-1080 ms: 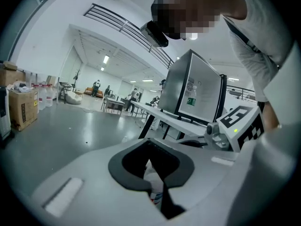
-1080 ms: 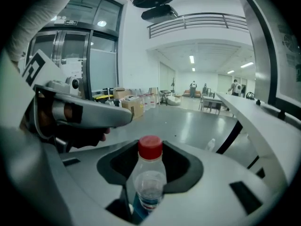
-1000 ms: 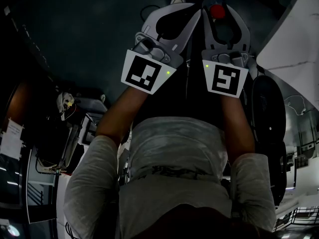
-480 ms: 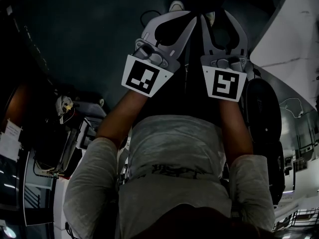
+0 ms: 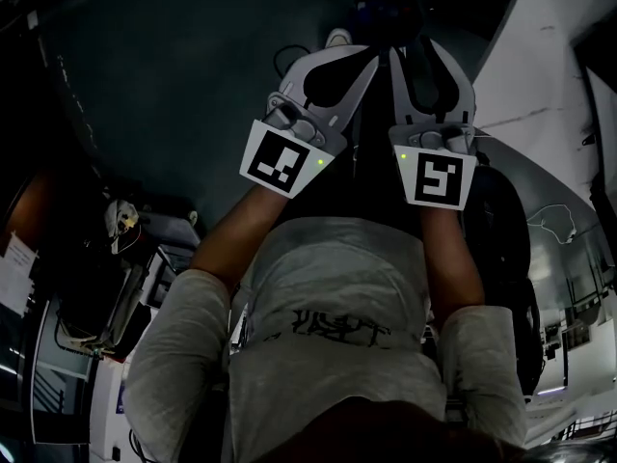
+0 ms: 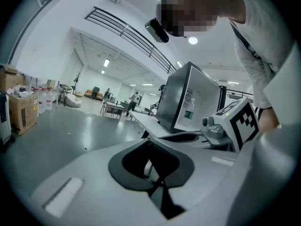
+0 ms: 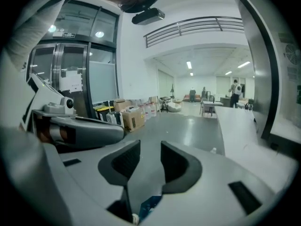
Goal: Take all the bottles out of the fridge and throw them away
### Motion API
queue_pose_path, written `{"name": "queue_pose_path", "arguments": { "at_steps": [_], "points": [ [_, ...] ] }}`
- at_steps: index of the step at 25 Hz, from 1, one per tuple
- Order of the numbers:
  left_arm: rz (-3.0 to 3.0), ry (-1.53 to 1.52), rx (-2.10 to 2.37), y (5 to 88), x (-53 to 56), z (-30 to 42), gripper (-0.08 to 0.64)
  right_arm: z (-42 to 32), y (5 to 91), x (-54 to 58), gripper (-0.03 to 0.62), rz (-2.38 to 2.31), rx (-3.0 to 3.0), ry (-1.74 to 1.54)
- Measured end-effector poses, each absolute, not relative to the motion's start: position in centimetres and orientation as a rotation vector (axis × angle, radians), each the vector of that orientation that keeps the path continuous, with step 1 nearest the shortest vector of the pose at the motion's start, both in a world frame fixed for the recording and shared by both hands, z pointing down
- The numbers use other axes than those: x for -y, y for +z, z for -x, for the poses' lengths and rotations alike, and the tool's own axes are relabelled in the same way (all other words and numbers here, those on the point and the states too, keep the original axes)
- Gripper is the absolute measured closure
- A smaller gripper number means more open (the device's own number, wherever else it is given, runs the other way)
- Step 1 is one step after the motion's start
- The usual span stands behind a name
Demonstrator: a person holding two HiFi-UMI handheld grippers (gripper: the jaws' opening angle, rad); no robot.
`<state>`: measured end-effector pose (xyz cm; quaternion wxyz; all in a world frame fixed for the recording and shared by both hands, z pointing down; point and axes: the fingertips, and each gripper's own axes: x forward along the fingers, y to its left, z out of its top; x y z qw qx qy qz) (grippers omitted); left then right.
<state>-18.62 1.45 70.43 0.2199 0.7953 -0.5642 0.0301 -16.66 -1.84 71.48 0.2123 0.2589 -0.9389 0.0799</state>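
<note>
Head view is dim, so most is read from the gripper views. Far left: cardboard boxes [image 6: 21, 109] stacked by the wall on a grey glossy floor [image 6: 70, 135]. Left gripper [image 6: 153, 173]: held out ahead of the person, above the floor, jaws together, pads meeting, clamped on nothing. Its marker cube [image 5: 284, 159] faces the head camera, with a forearm and a pale sleeve [image 5: 174, 355] behind it. Right gripper [image 7: 149, 155]: just beside the left one on its right and about level with it. Its jaws are apart and have just been closing a little, and only floor shows through the gap between the pads. Right of both grippers, a long white table [image 7: 240, 131] runs toward the far end of the room. The fridge [image 6: 188, 98] stands on it, a box with dark sides and a pale front. One bottle [image 6: 189, 108] with a green label shows against that pale front. Whether it sits inside or on the door I cannot tell. It is well apart from both grippers. Far background: an open hall with ceiling lights, desks and small figures too distant to make out.
</note>
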Motion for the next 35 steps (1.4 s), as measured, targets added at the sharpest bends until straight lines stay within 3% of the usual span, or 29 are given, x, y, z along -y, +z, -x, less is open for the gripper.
{"name": "queue_pose_path", "arguments": {
  "at_steps": [19, 35],
  "points": [
    [-2.278, -0.016, 1.610, 56.2, 2.0, 20.6, 0.552, 18.2, 57.9, 4.6, 0.536, -0.724, 2.703, 0.199],
    [-2.300, -0.067, 1.695, 46.1, 3.0, 21.7, 0.552, 18.4, 47.5, 6.3, 0.569, -0.708, 2.768, 0.153]
  ]
}}
